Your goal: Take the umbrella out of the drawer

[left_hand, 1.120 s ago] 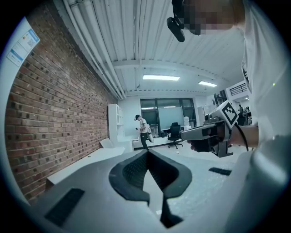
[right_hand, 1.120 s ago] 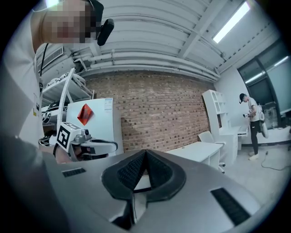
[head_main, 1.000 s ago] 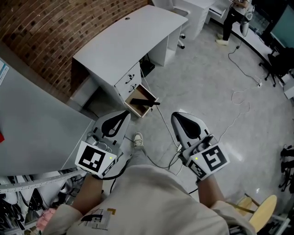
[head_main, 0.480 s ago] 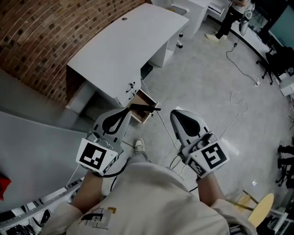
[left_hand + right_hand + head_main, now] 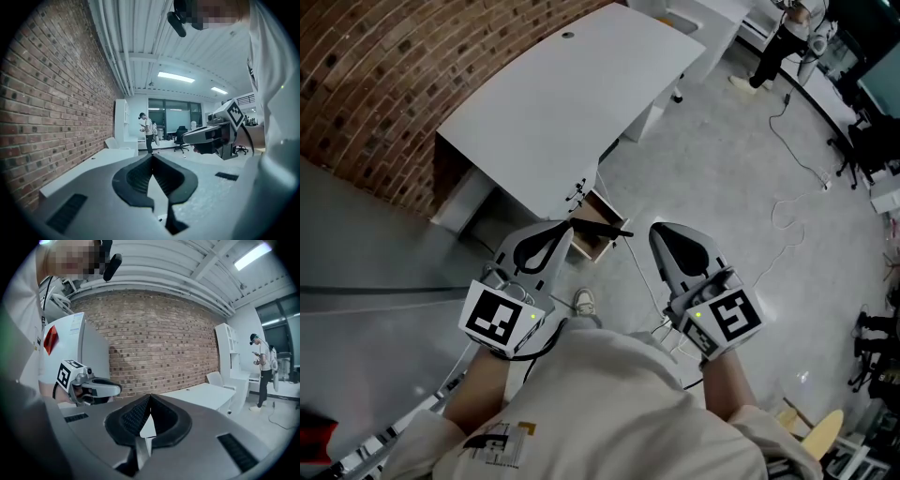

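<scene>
Left claw [image 5: 565,228] and right claw [image 5: 656,231], both shut and empty, have advanced on the bench [image 5: 562,103]; the open drawer [image 5: 587,247] now sits just ahead. Umbrella [image 5: 602,228] lies across the drawer, untouched. Judgement: approach continuing, grasp pending.

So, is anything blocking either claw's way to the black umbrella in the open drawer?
Nothing visible does. The black folded umbrella lies exposed across the open wooden drawer of the white desk, with open space between it and the left claw and right claw, both shut.
</scene>
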`<control>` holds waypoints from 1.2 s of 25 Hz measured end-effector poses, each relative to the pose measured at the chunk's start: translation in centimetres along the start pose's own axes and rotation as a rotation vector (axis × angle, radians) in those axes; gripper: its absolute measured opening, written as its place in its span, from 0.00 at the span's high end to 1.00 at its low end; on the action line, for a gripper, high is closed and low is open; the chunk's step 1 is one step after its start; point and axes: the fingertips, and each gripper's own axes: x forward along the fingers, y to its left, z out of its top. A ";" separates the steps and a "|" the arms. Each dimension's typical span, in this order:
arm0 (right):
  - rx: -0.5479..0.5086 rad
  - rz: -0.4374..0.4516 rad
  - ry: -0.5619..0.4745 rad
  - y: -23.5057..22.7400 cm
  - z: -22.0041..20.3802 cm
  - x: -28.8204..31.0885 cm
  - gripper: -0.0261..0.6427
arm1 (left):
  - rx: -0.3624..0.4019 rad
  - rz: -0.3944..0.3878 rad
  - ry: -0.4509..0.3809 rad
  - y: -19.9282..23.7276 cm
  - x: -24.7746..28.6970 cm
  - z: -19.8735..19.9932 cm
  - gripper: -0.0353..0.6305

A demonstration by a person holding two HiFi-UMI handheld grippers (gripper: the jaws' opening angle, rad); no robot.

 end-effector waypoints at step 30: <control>-0.052 0.125 0.179 -10.9 -5.7 8.8 0.95 | 0.009 0.123 0.088 6.9 10.2 -4.5 0.94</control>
